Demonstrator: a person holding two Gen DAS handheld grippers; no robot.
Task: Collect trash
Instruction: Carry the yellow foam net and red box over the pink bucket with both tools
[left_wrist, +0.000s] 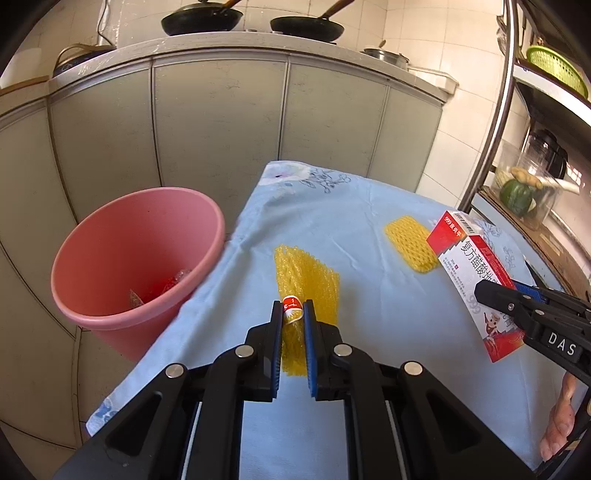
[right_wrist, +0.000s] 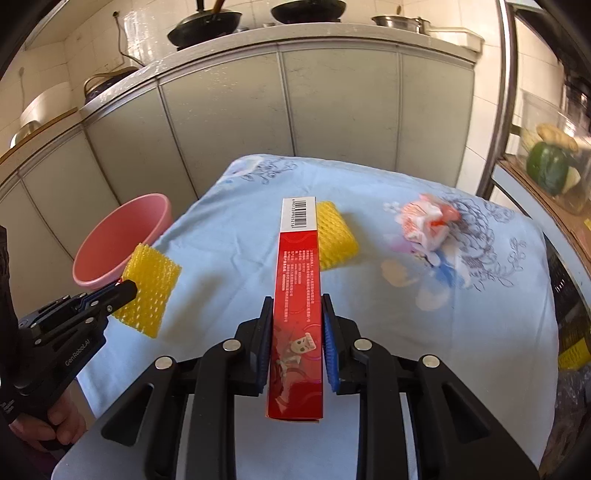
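You are gripping a yellow foam net (left_wrist: 301, 291) in your left tool (left_wrist: 292, 314), pinched at its labelled end, so it is hanging clear of the counter (left_wrist: 369, 332). Your right tool (right_wrist: 297, 328) is clamping a red box (right_wrist: 297, 295) across its narrow sides, near the lower end, with most of its length sticking out ahead. The pink bin (left_wrist: 136, 258) is standing beside the counter's left edge, with some trash already lying inside.

The net is looking soft, light and springy; it will probably squash and sag, so a deep pinch is suiting it. The box is looking stiff but light and likely hollow; squeezing hard could crush it, and its glossy faces may slip, so a hold nearer the middle would be steadier.

A second net (right_wrist: 336, 236) and a crumpled wrapper (right_wrist: 424, 221) are lying on the counter, not yet collected.
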